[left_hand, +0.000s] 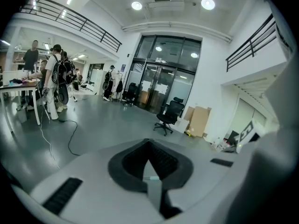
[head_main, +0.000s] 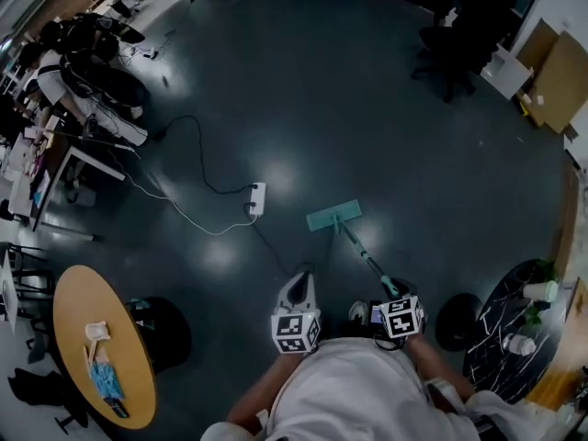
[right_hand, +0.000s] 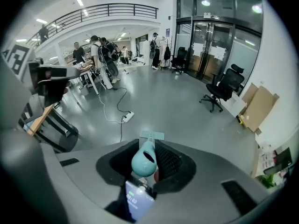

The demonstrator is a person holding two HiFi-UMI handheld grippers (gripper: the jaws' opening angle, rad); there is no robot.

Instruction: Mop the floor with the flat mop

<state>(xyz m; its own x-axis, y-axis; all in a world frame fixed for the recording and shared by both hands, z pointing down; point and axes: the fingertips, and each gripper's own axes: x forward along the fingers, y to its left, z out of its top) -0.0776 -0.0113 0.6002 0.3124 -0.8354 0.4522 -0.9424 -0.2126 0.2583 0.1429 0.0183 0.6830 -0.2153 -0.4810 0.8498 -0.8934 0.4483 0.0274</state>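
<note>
Close in front of the person's body, the right gripper (right_hand: 150, 151) has its jaws pressed onto the rounded teal top of the flat mop's handle (right_hand: 143, 161); this is the only grip on the mop. The left gripper (left_hand: 149, 158) is just beside it, its jaws together on nothing, pointing out over the floor. From the pinched end, the slim teal shaft (head_main: 364, 254) slopes forward and down to the rectangular pale-green mop head (head_main: 333, 215). The head lies flat on the dark grey polished floor (head_main: 367, 108), a little ahead of the person.

To mop well from here, I judge the head should be held flat and pushed in long, overlapping passes. A single pinch at the very top gives little leverage, so the strokes want to be slow, or the empty left gripper could take the shaft lower down. The white power strip (head_main: 258, 197) and its trailing cables (head_main: 198, 151) lie near the head's left side. Strokes are therefore safer steered forward and to the right.

Both grippers sit low against the torso, marker cubes upward, with the arms drawn in.
</note>
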